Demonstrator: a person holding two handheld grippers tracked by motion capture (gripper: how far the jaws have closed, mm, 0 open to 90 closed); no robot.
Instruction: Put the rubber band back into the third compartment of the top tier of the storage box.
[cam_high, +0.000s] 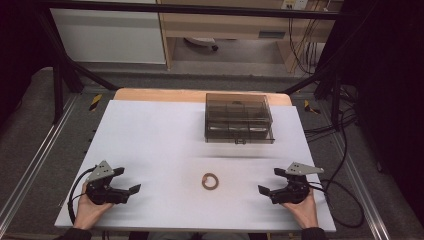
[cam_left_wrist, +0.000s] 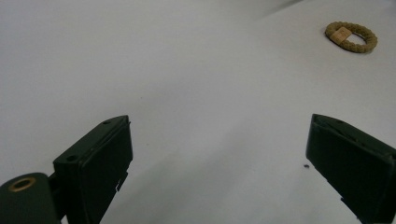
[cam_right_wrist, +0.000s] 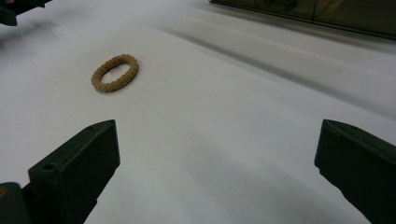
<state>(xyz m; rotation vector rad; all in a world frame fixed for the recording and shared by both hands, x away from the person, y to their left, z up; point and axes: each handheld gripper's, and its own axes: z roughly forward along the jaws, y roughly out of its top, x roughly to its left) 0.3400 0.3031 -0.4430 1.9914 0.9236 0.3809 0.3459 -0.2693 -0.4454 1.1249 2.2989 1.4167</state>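
Two sets of tongs rest low on the white bench, one at each near corner, both spread wide and holding nothing. The left tongs (cam_high: 126, 181) lie in a hand at the near left, jaws pointing inward toward the middle; the right tongs (cam_high: 270, 181) mirror them at the near right. Between them, well apart from either, lies the small tan braided ring of cord (cam_high: 210, 181), flat on the bench. It sits far ahead and to the right in the left gripper view (cam_left_wrist: 351, 37) and ahead to the left in the right gripper view (cam_right_wrist: 115, 73).

Farther back stands a smoky translucent plastic box with compartments (cam_high: 239, 119), its lid seemingly shut.

By my judgement the work has not yet begun: this looks like the starting stance before a reach for the ring. The next move calls for one hand to slide inward, straddle the ring's rim with both jaws, and close gently.
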